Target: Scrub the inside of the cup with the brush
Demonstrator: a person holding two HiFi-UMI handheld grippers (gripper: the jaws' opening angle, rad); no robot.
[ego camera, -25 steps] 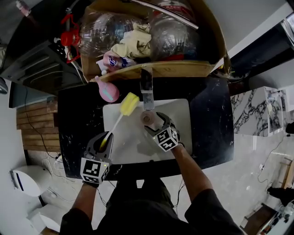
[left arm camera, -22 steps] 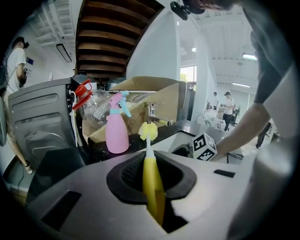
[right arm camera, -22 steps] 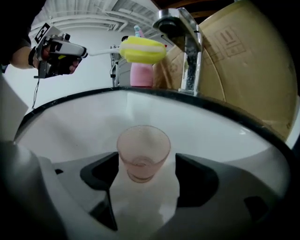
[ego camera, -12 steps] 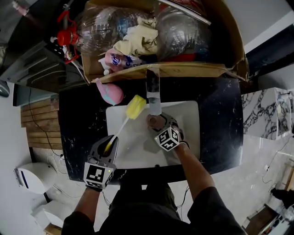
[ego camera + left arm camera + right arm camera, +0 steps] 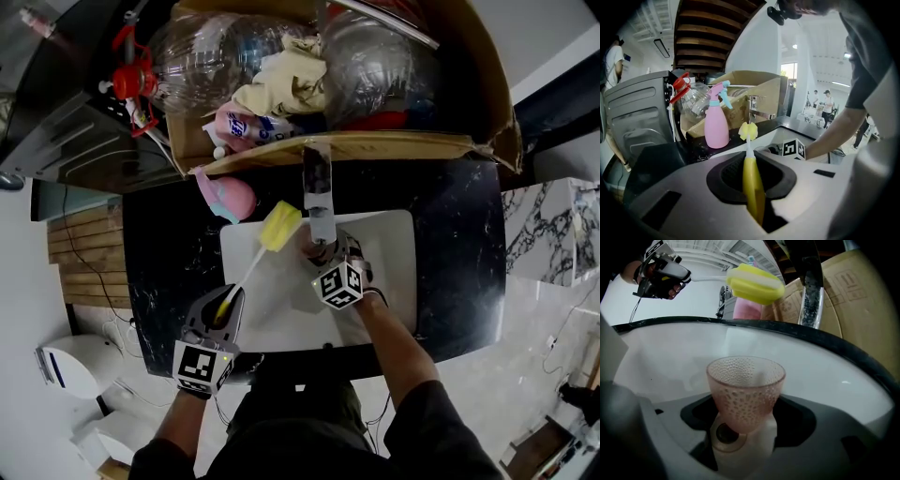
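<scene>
A pink dimpled glass cup (image 5: 745, 390) stands upright in my right gripper (image 5: 740, 434), which is shut on its base, over the white sink (image 5: 272, 309) just under the faucet (image 5: 317, 192). From the head view the cup (image 5: 313, 247) sits beyond that gripper (image 5: 326, 257). My left gripper (image 5: 223, 307) is shut on the yellow handle (image 5: 753, 187) of a brush. The brush's yellow sponge head (image 5: 279, 227) hangs in the air just left of the cup and above its rim, outside it. The right gripper view shows that head (image 5: 754, 284) up beyond the cup.
A pink spray bottle (image 5: 228, 198) stands on the black counter (image 5: 169, 262) left of the sink. Behind the faucet sits an open cardboard box (image 5: 366, 145) holding plastic bottles and cloth. A dark appliance (image 5: 637, 117) stands at the left.
The brush head has drifted right and nearer the cup. The right gripper with the cup has shifted slightly toward the faucet.
</scene>
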